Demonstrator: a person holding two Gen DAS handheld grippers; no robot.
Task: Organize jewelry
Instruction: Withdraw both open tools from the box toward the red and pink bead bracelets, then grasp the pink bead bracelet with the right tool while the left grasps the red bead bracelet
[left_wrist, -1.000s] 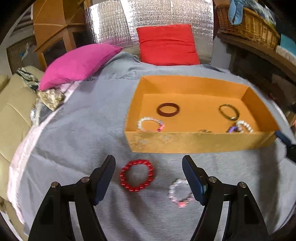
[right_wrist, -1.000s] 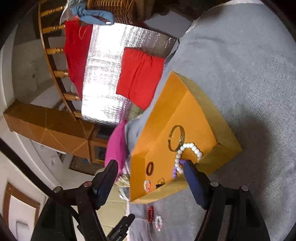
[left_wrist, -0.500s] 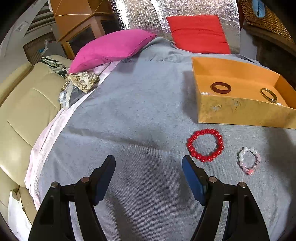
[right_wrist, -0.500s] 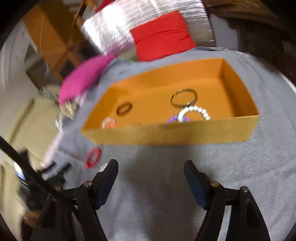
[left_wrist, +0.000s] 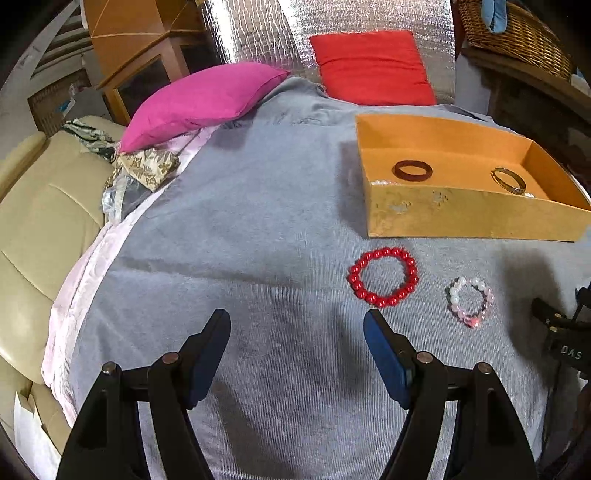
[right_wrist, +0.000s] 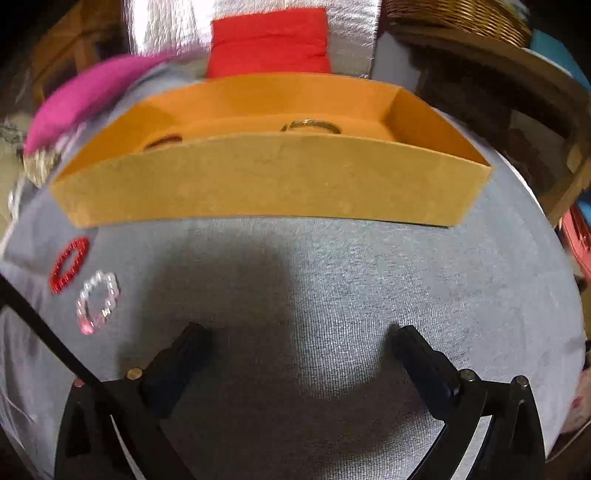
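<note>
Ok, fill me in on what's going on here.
A person is sorting jewelry into an orange box on a grey blanket, with a gripper in each hand. Both the left gripper and the right gripper are empty; the right's jaws have just been opening. A red bead bracelet and a pink-white bead bracelet lie outside the box.

Grey bedspread (left_wrist: 258, 221) carries orange box (left_wrist: 461, 214), red bracelet (left_wrist: 383, 277), pink bracelet (left_wrist: 471, 302).
</note>
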